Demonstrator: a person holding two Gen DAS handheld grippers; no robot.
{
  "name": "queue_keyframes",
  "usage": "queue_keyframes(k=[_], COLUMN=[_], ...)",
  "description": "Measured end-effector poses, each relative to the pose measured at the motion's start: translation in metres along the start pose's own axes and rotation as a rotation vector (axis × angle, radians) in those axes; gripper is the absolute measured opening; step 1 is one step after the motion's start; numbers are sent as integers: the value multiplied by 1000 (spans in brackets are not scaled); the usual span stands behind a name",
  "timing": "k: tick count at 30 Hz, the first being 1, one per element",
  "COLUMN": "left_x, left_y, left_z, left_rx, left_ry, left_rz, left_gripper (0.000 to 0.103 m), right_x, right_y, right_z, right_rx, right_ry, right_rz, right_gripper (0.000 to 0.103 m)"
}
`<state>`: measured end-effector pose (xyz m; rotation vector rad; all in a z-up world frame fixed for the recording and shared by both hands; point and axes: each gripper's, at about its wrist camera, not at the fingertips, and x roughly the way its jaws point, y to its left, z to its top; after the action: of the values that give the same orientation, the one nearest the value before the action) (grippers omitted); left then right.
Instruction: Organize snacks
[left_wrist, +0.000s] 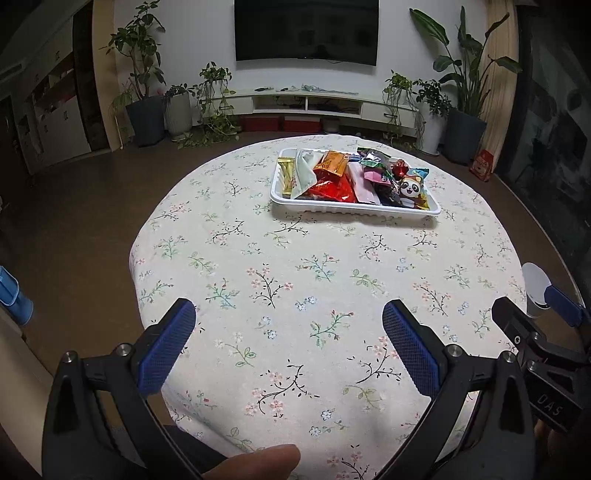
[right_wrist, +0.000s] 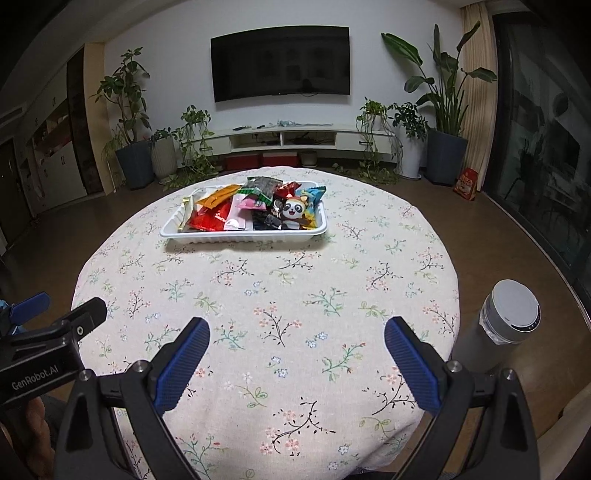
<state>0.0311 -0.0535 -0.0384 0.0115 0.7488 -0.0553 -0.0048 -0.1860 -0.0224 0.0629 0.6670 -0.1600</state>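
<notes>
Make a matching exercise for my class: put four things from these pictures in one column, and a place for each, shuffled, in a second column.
Things
1. white plastic tray
2. panda-face snack packet
3. yellow-gold striped snack bar
4. grey cylinder with a white lid

Places
A. left end of the tray
B. right end of the tray
C. far half of the floral-clothed round table
D. beside the table's right edge, off the cloth

Pairs: 1-C, 2-B, 3-A, 4-D
</notes>
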Motion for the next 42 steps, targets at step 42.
queue_keyframes(k=[42], left_x=[11], left_y=[-3], left_z=[-5], left_rx=[24], left_ry=[13], left_rz=[0], left_gripper=[103], right_x=[7], right_y=[2], right_z=[-5], right_rx=[-10], right_ry=[31], right_rz=[1], right_gripper=[98])
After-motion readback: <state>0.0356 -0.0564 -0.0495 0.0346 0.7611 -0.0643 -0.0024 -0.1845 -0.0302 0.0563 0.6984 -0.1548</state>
